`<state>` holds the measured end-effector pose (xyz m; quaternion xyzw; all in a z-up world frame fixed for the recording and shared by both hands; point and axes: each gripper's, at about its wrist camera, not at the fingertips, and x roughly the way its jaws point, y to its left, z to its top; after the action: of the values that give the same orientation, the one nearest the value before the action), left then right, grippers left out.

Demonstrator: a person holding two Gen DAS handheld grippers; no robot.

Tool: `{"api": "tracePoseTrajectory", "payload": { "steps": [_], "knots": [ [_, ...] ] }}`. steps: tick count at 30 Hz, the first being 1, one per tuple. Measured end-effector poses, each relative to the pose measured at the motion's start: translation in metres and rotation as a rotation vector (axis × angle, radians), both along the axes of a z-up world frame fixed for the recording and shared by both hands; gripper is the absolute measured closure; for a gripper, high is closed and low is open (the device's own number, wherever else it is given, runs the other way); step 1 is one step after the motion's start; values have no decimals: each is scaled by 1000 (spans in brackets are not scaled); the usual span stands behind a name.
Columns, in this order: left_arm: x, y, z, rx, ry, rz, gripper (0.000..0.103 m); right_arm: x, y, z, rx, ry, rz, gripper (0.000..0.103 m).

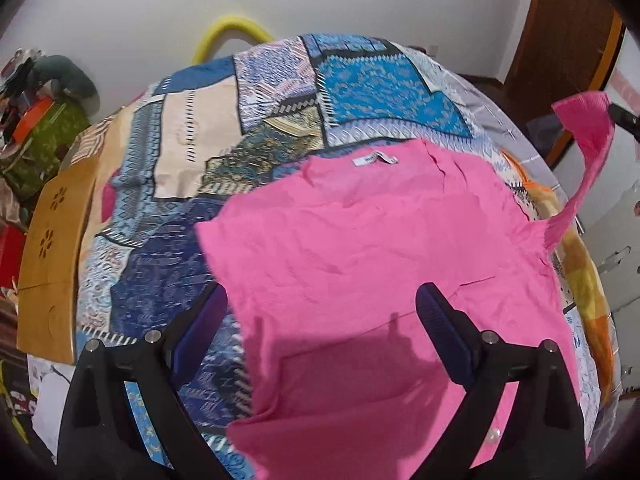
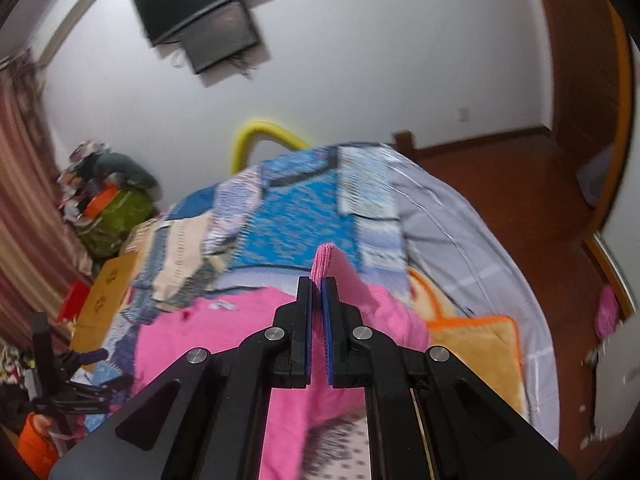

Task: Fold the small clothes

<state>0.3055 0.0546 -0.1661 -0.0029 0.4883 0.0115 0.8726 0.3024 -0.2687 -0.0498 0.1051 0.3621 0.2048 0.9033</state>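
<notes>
Right tongs (image 2: 321, 280) clamped on pink top (image 1: 360, 260) sleeve, lifted at right. Left tongs (image 1: 320, 312) apart over top on bed (image 1: 280, 92).

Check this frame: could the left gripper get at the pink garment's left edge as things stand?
Probably yes. The left gripper is open above the pink garment, its left finger near the garment's left edge, with nothing between them. The right gripper pinches only the sleeve, lifted away to the right.

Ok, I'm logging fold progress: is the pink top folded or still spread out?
Mostly spread. The pink top lies open on the bed, label showing; only its sleeve is lifted, pinched in the right tongs.
</notes>
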Motion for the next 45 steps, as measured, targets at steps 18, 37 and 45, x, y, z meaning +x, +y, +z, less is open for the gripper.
{"api": "tracePoseTrajectory", "payload": {
  "steps": [18, 37, 45],
  "knots": [
    [-48, 76, 8, -38, -48, 90, 7, -22, 214, -77, -134, 146, 399, 99],
    [-29, 56, -8, -79, 2, 60, 7, -72, 226, -126, -220, 296, 562, 84],
    [-6, 36, -13, -119, 33, 50, 7, -60, 167, -98, -200, 193, 454, 67]
  ]
}}
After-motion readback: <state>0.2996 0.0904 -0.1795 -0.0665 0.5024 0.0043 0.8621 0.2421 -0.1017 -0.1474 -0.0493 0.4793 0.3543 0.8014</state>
